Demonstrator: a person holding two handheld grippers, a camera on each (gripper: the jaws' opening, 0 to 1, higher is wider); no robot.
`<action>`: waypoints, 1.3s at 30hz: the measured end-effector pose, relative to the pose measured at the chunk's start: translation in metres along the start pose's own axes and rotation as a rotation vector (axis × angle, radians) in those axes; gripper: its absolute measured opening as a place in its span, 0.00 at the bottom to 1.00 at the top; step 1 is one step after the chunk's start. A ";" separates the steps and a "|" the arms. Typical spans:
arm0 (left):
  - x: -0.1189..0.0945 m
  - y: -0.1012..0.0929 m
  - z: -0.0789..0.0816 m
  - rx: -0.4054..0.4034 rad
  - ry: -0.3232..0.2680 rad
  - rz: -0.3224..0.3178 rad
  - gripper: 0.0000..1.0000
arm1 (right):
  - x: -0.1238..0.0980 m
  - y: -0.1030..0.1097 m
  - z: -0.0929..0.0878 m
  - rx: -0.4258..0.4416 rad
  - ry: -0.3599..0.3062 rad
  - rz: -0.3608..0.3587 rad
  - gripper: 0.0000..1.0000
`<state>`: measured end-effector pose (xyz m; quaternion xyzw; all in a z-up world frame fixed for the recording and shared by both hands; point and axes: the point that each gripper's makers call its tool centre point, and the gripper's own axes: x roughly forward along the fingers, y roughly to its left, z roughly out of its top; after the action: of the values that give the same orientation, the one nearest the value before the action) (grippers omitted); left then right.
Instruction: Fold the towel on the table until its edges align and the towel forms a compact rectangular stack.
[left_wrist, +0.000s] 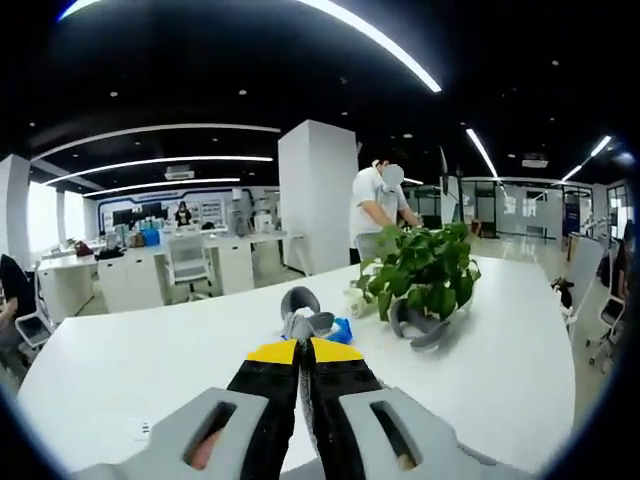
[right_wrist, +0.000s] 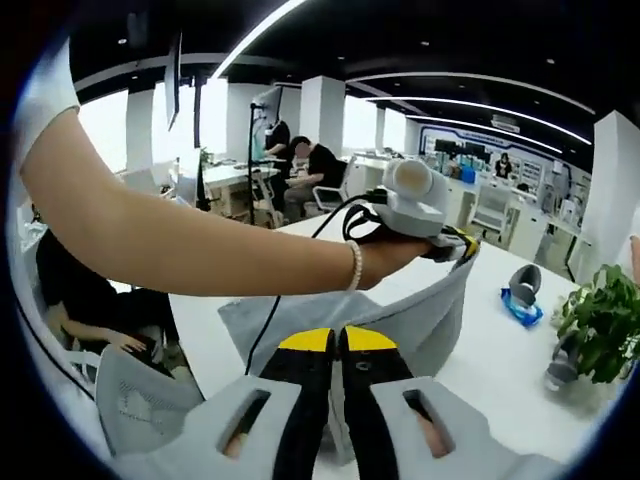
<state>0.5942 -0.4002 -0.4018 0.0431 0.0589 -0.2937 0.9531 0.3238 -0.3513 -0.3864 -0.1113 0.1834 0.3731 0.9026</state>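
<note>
Right gripper view: the right gripper (right_wrist: 335, 345) has its yellow-tipped jaws closed on a fold of the grey towel (right_wrist: 430, 320), which hangs lifted above the white table (right_wrist: 500, 370). The left gripper (right_wrist: 455, 245), held in a hand (right_wrist: 385, 255), pinches another towel edge higher up. Left gripper view shows the left gripper (left_wrist: 298, 350) with jaws pressed together, a sliver of cloth between them. A potted plant (left_wrist: 420, 265) stands on the table beyond.

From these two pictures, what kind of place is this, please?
Most likely an open-plan office. The towel hangs over a large white table with a potted plant; behind are rows of white desks with an office chair, and people work under long ceiling lights.
</note>
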 end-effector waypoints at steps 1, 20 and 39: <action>-0.002 0.004 0.000 -0.001 -0.001 0.006 0.03 | 0.003 0.005 0.004 -0.014 -0.008 0.014 0.00; -0.060 0.098 -0.023 0.035 0.026 0.129 0.03 | 0.057 0.059 0.021 -0.052 -0.034 0.190 0.00; -0.096 0.157 -0.055 0.025 0.061 0.177 0.03 | 0.116 0.111 0.023 -0.108 -0.026 0.340 0.01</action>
<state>0.5996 -0.2109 -0.4356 0.0688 0.0802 -0.2073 0.9726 0.3258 -0.1927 -0.4202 -0.1222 0.1676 0.5313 0.8214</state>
